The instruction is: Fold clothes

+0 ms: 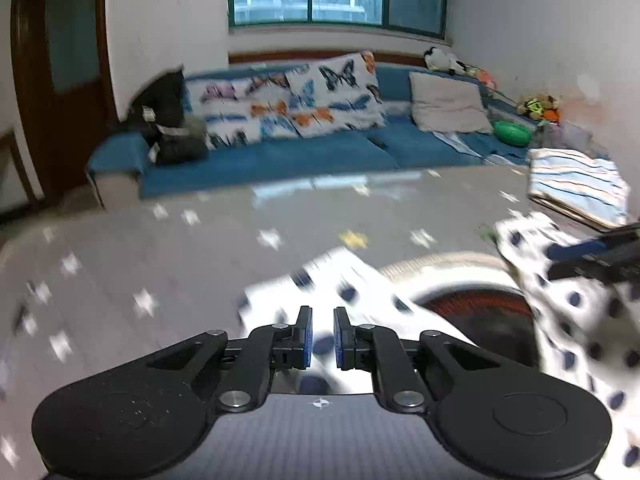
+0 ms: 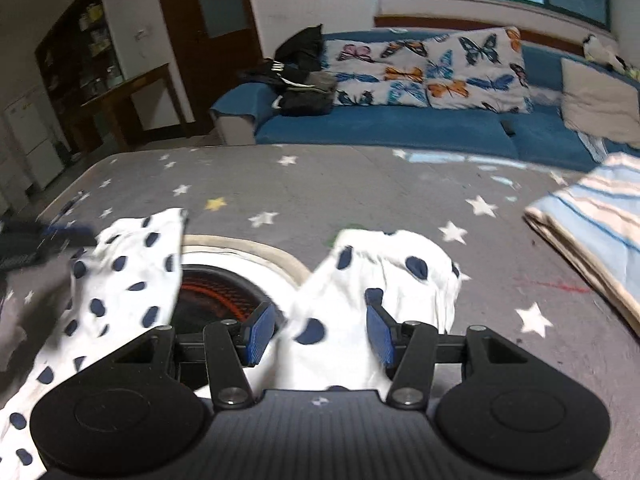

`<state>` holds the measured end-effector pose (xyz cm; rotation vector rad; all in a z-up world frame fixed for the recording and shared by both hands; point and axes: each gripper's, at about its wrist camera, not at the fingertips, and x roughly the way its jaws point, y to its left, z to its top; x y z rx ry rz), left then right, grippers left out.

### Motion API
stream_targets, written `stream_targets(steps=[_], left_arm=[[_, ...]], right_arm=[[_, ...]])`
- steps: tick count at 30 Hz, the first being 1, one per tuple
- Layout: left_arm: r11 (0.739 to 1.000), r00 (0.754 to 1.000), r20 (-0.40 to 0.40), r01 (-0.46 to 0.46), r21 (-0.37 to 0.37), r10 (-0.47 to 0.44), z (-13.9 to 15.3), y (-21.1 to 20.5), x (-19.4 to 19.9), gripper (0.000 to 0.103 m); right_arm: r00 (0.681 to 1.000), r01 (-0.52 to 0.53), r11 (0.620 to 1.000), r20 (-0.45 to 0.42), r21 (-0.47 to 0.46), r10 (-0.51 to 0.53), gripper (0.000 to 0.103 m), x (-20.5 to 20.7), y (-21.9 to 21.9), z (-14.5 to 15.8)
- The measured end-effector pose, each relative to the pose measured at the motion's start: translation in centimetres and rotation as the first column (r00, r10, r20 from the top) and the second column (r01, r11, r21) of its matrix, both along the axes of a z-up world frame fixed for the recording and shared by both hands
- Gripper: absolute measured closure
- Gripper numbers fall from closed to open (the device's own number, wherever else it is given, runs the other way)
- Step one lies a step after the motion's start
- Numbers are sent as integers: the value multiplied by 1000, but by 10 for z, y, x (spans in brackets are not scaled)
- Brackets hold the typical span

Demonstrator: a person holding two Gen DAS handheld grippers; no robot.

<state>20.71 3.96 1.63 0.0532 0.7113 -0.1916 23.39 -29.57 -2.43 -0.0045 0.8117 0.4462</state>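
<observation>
Polka-dot garment (image 2: 120, 280) bunched between wide right fingers (image 2: 260, 332), left fingers (image 1: 305, 336) narrowly apart, star-print mat (image 2: 320, 184) beyond.

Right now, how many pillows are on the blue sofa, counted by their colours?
Butterfly pillows: 2, one on the left and one beside it.
Plain beige pillow: 1.
Total: 3 pillows on the sofa.
</observation>
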Motion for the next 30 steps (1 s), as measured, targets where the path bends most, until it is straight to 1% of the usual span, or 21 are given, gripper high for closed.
stream_targets(steps=[1,2,3,4,6,8,11,14,17,22,24,30], left_arm=[[1000,1000,-17,10,-7,-11,-4,-2,-3,88],[1000,999,-35,21,-14,-21,-9,-3,-6,84],[999,998,-52,31,-22,-32,-13,-5,-8,77],[999,997,-67,39,-23,-40,-17,-7,-11,74],[999,996,-80,43,9,-42,-26,-10,-15,75],[998,998,-55,44,45,-42,-27,-12,-18,75],[994,999,-40,17,106,-13,-27,-12,-18,75],[985,1000,-18,-20,169,23,-29,-9,-20,74],[983,999,-8,-46,175,48,-29,-5,-21,73],[980,996,-2,-89,179,90,-26,0,-29,73],[978,995,2,-103,180,104,-24,3,-34,73],[973,989,12,-145,180,145,-17,11,-48,73]], right_arm=[[1000,8,1000,-7,0,-8,51,1,-2,-3],[1000,16,1000,-13,1,-16,51,3,-4,-6],[1000,24,1000,-20,1,-24,51,4,-6,-9],[999,30,1000,-16,-6,-30,51,4,-8,-9],[999,41,999,-4,-23,-41,51,4,-12,-9],[999,53,999,6,-3,-53,51,1,-21,-4],[996,92,996,21,3,-92,50,-5,-35,6],[994,111,994,11,6,-111,50,-14,-49,11],[996,87,996,6,3,-87,50,-30,-52,13],[1000,21,1000,9,-8,-21,50,-54,-43,13],[1000,30,999,2,-14,-30,50,-62,-43,10],[996,83,996,-21,12,-83,50,-85,-63,4]])
